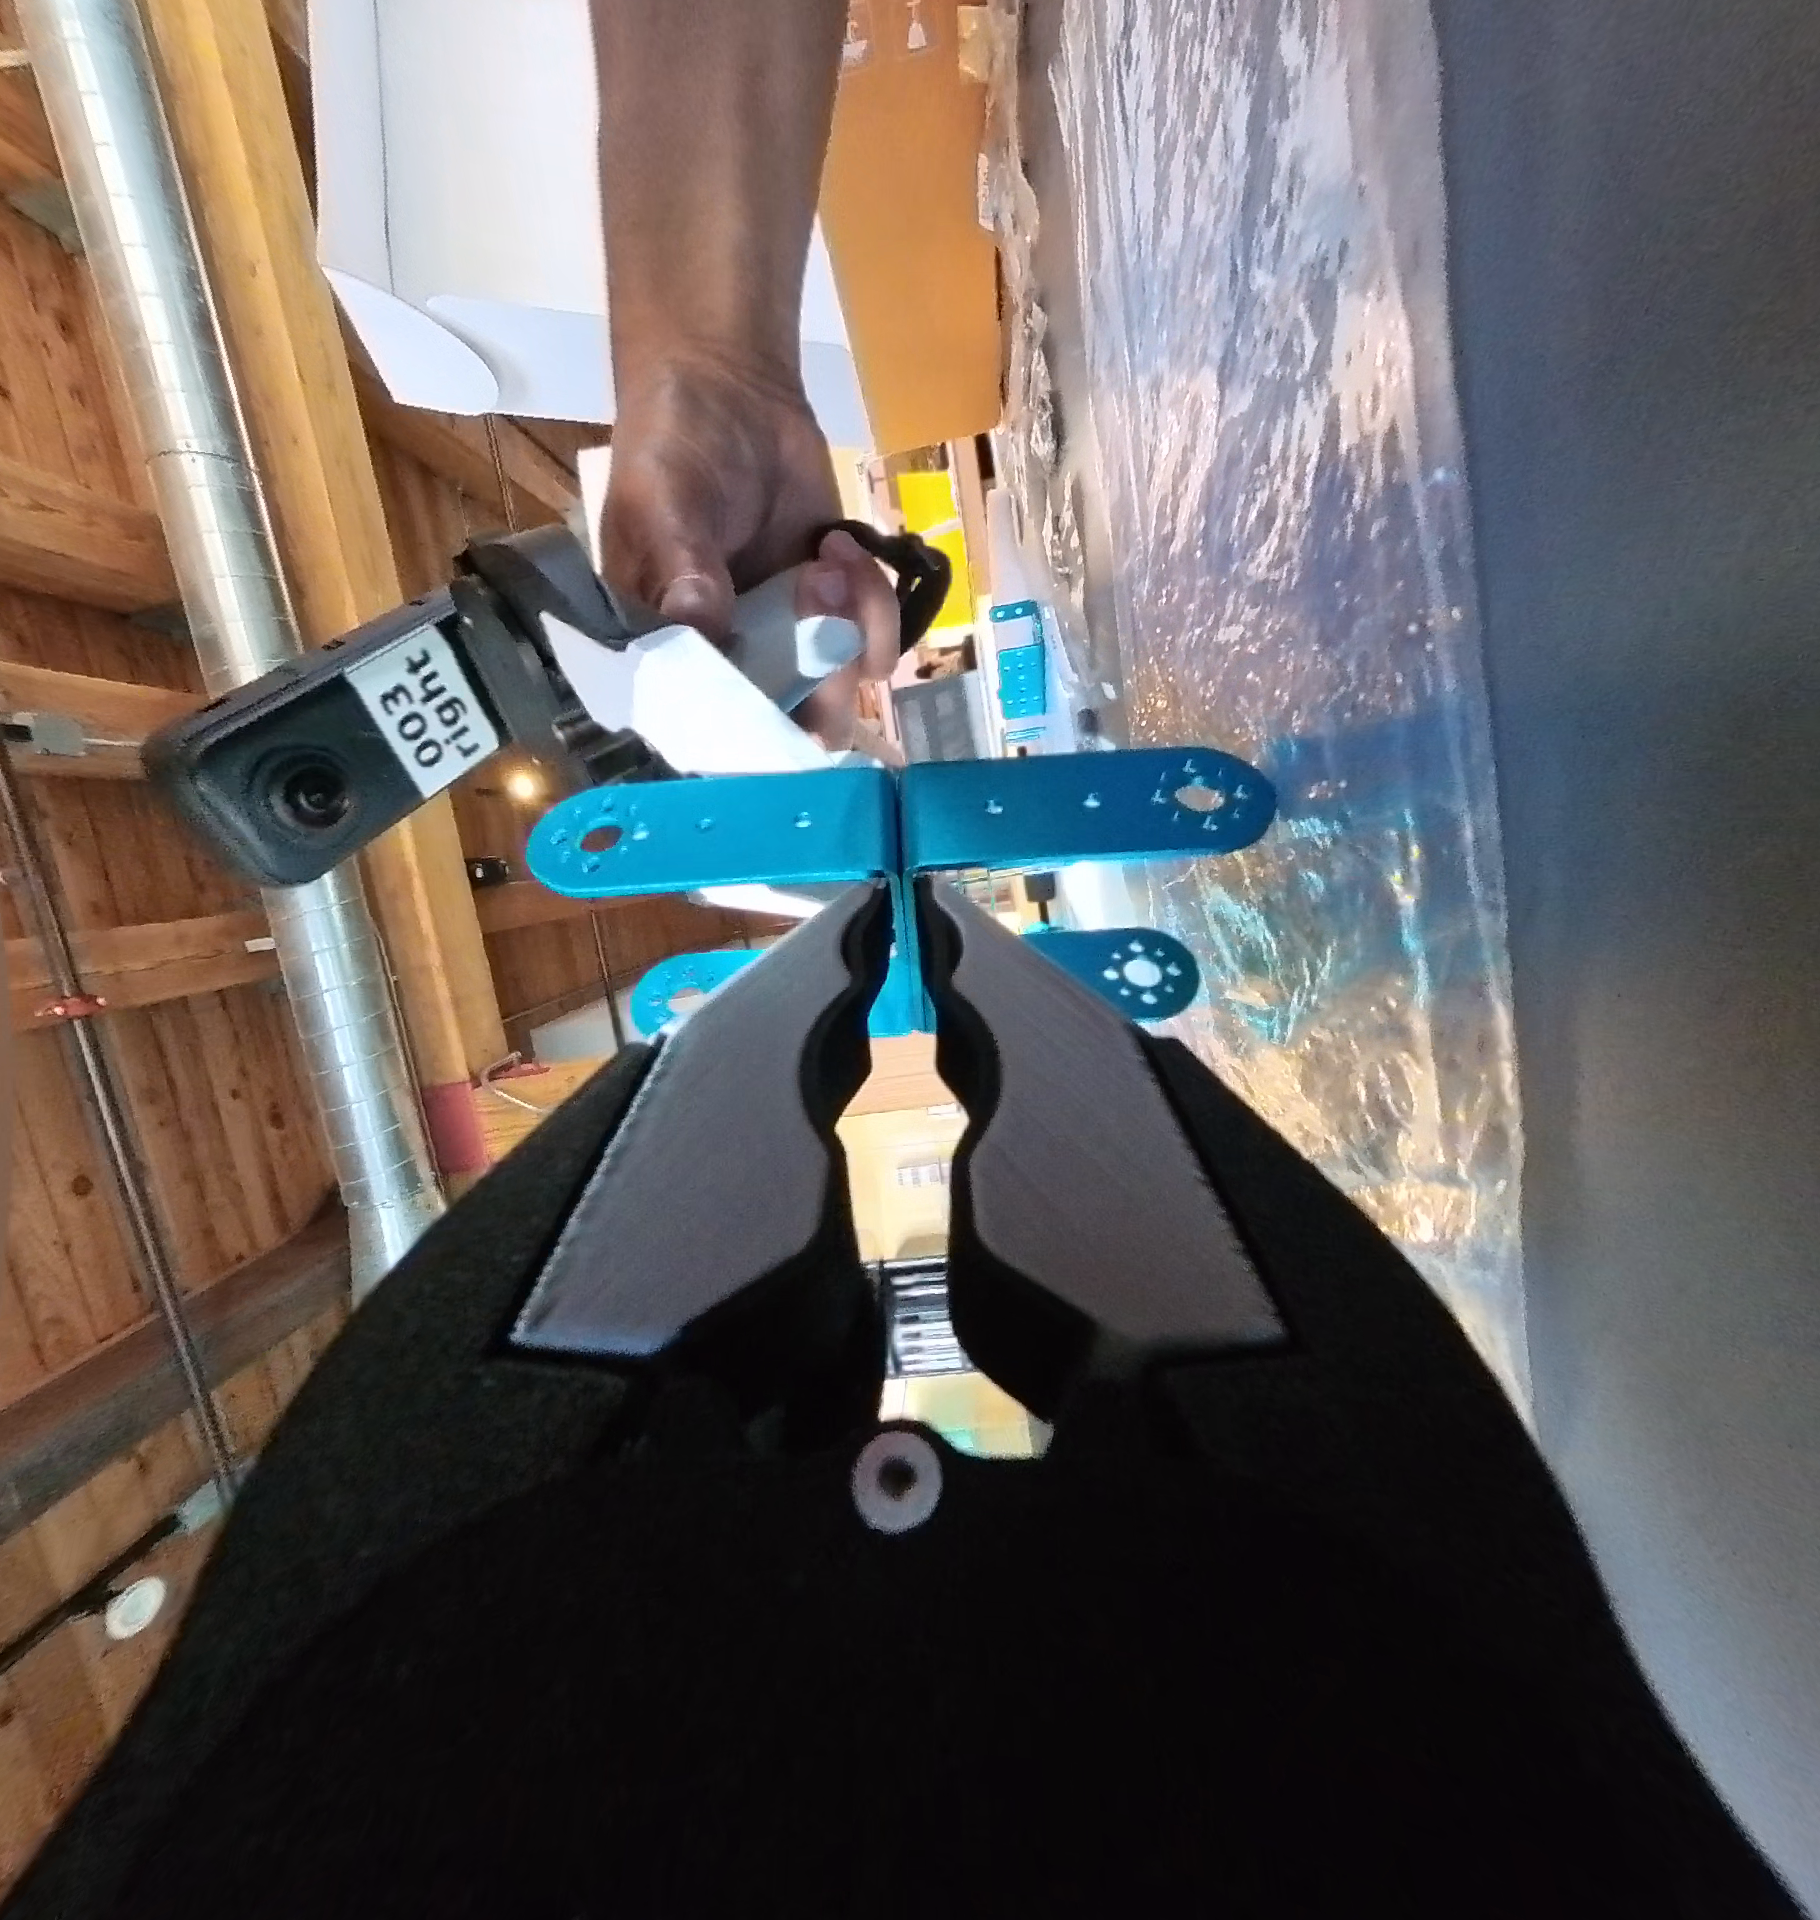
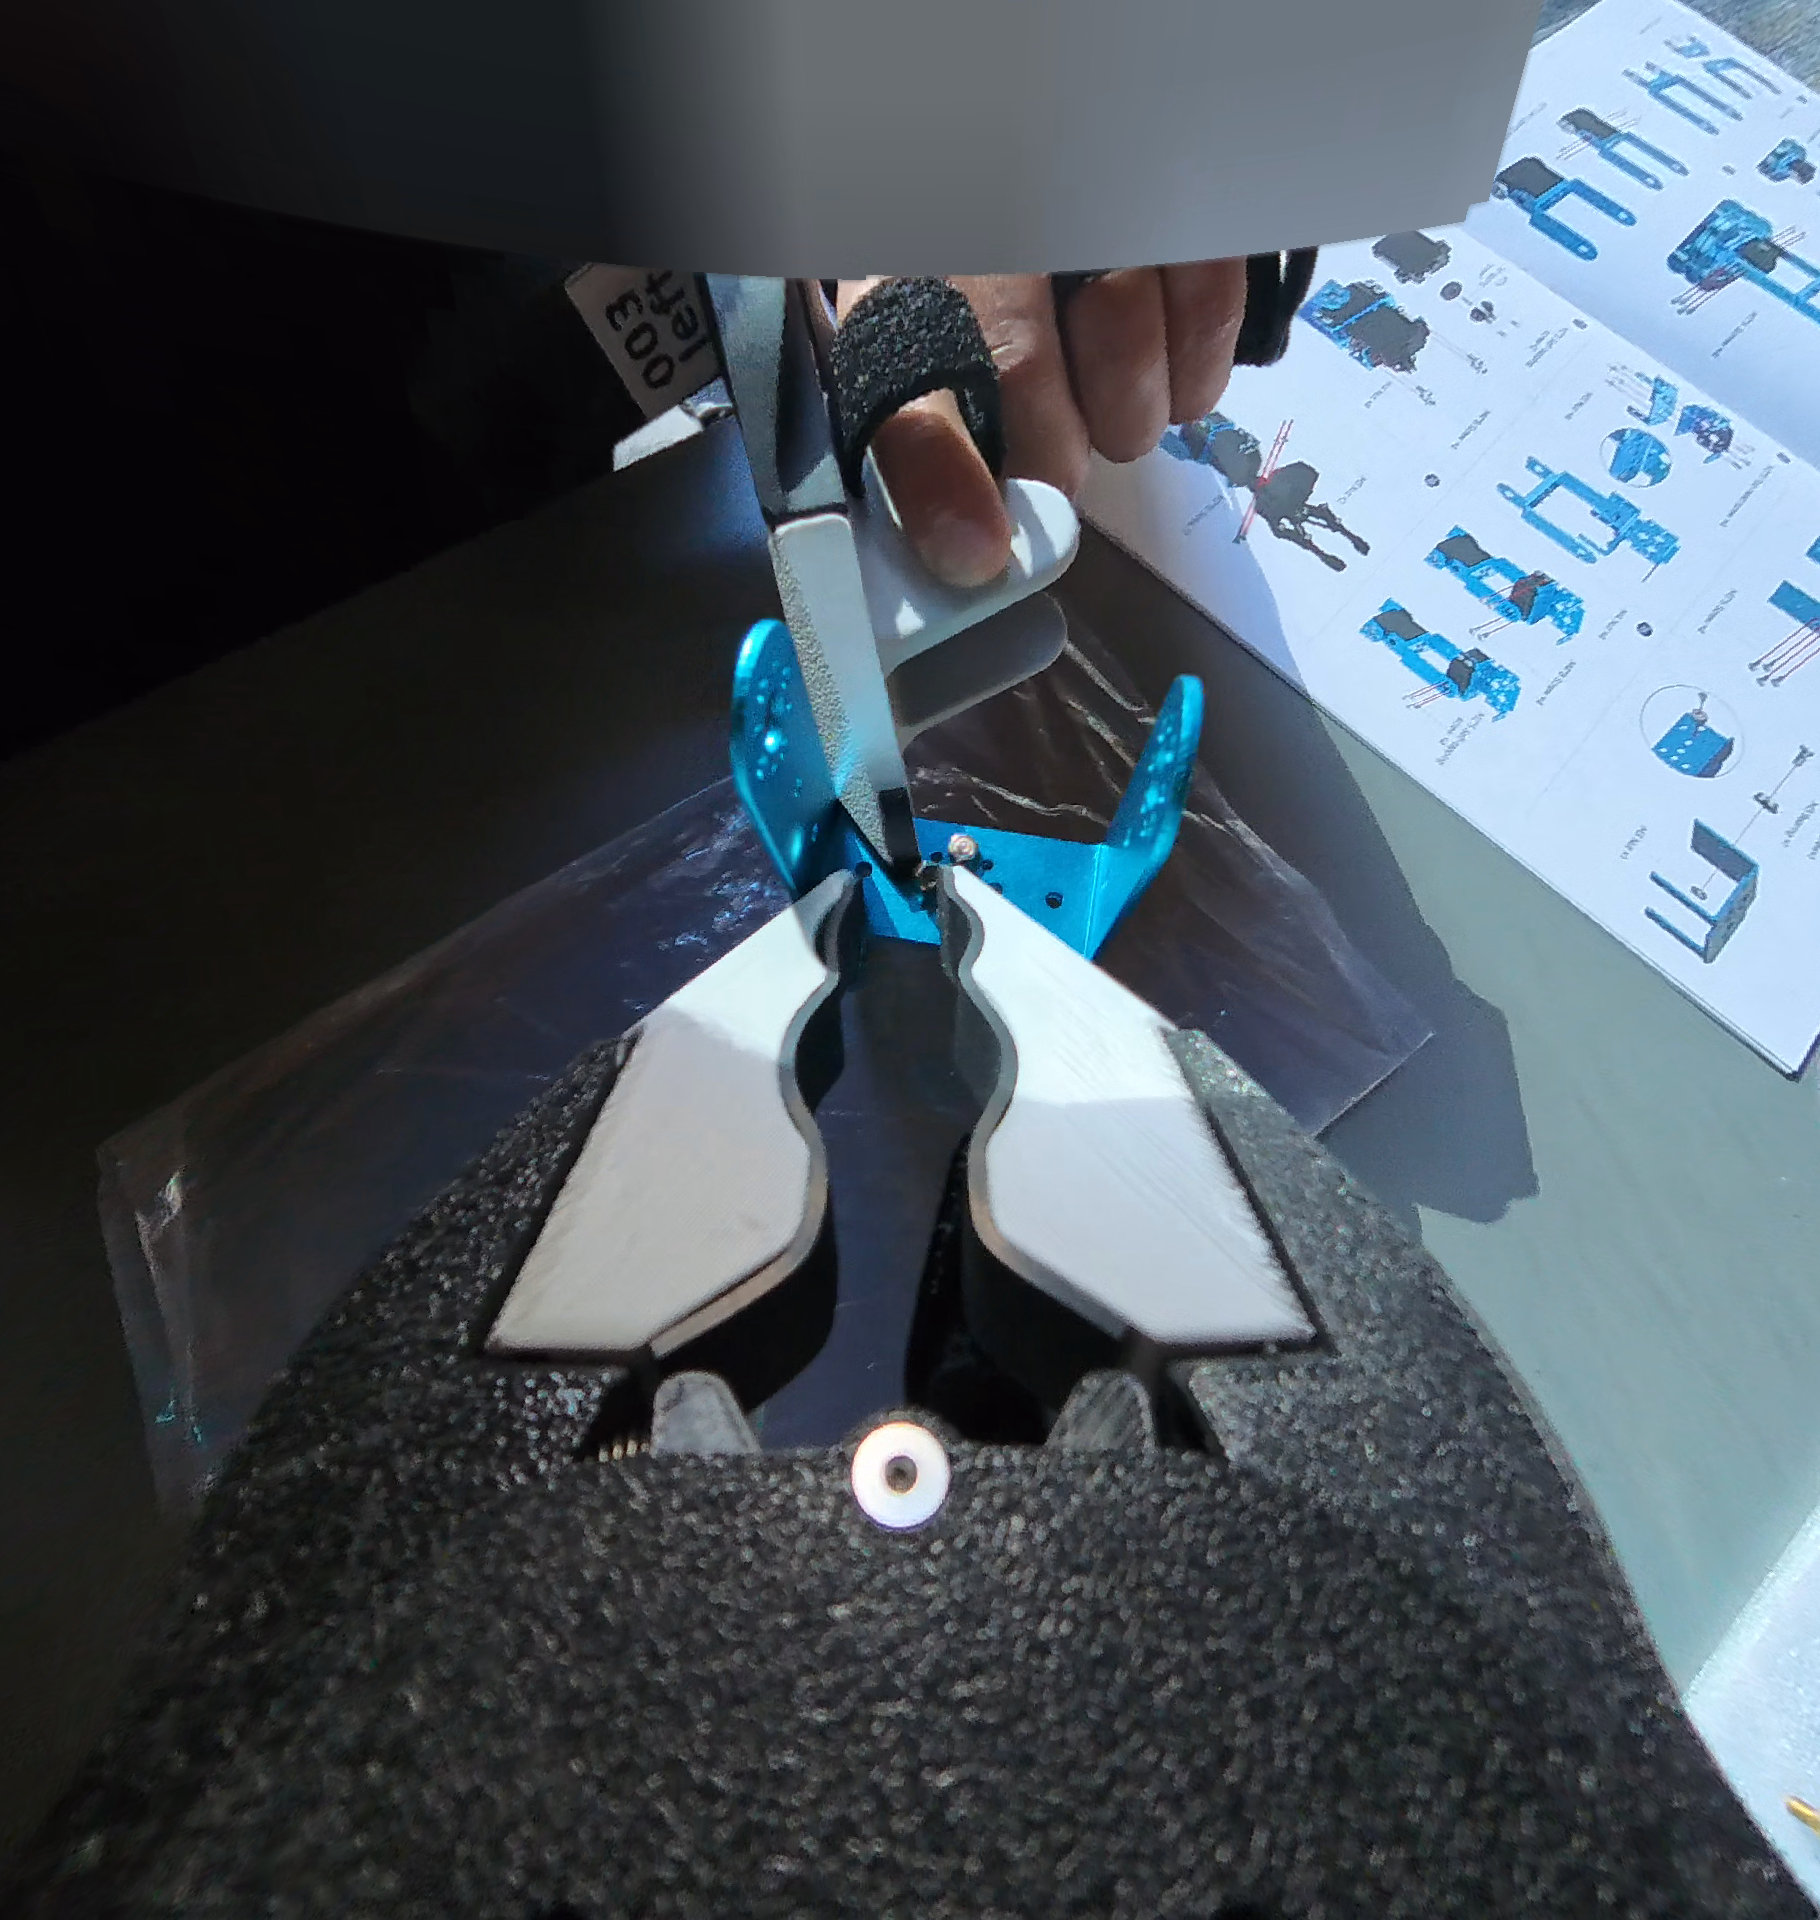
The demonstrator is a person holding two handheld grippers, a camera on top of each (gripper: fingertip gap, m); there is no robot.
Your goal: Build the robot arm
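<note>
My left gripper (image 1: 901, 894) is pinched nearly shut on the middle of two blue brackets (image 1: 1041, 816) set back to back; the thin blue webs stand edge-on between my fingertips (image 1: 856, 914), at the centre of the left wrist frame. The perforated arms of the brackets spread left and right just beyond my tips. The view is rolled sideways, so the table (image 1: 1664, 727) runs down the right edge, with a crinkled clear plastic sheet (image 1: 1290, 520) on it.

My right gripper (image 2: 890, 888) sits at the centre of the right wrist frame with its jaws a narrow gap apart. The tips lie against the flat base of the blue bracket, beside a small silver screw (image 2: 960, 847). I cannot tell if they grip the bracket or only touch it. The bracket's two arms rise at upper left and upper right of the tips.

In the left wrist view the right gripper comes in from the upper left, held in a hand (image 1: 719, 499), with its camera (image 1: 303, 779) facing me. In the right wrist view the left gripper drops in from above, a finger (image 2: 947, 499) on its white lever.

A printed instruction sheet (image 2: 1571, 520) with blue part drawings lies at the upper right of the right wrist frame.
</note>
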